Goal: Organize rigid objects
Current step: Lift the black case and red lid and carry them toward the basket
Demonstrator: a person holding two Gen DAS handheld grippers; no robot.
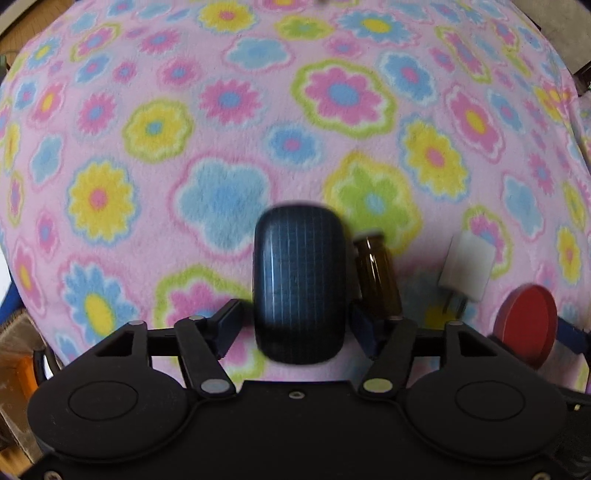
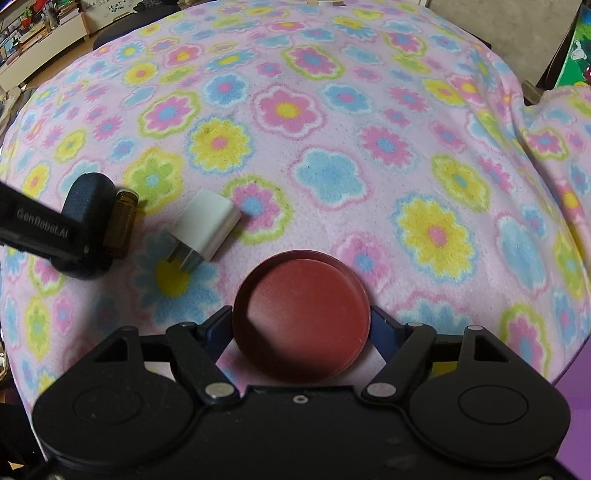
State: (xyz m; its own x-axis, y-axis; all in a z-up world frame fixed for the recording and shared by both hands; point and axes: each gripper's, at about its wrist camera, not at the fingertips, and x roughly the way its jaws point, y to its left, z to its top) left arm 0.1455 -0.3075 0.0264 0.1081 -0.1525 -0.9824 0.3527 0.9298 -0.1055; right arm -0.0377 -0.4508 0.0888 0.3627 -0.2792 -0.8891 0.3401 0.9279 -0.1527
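Observation:
A dark blue oval case (image 1: pixel 300 284) lies on the flowered blanket between the fingers of my left gripper (image 1: pixel 297 325); the jaws stand beside its sides, and contact is unclear. A brown glass bottle (image 1: pixel 376 277) lies right beside the case, a white plug adapter (image 1: pixel 467 267) further right. My right gripper (image 2: pixel 301 325) is shut on a red round lid (image 2: pixel 301 314). In the right wrist view the case (image 2: pixel 88 201), bottle (image 2: pixel 123 223) and adapter (image 2: pixel 205 229) lie at the left, with the left gripper's arm over the case. The lid also shows in the left wrist view (image 1: pixel 526 326).
The pink flowered blanket (image 2: pixel 332 147) covers the whole surface and folds up at the right (image 2: pixel 554 140). Room furniture shows beyond its far left edge (image 2: pixel 44 33). A cardboard box stands at the lower left of the left wrist view (image 1: pixel 14 369).

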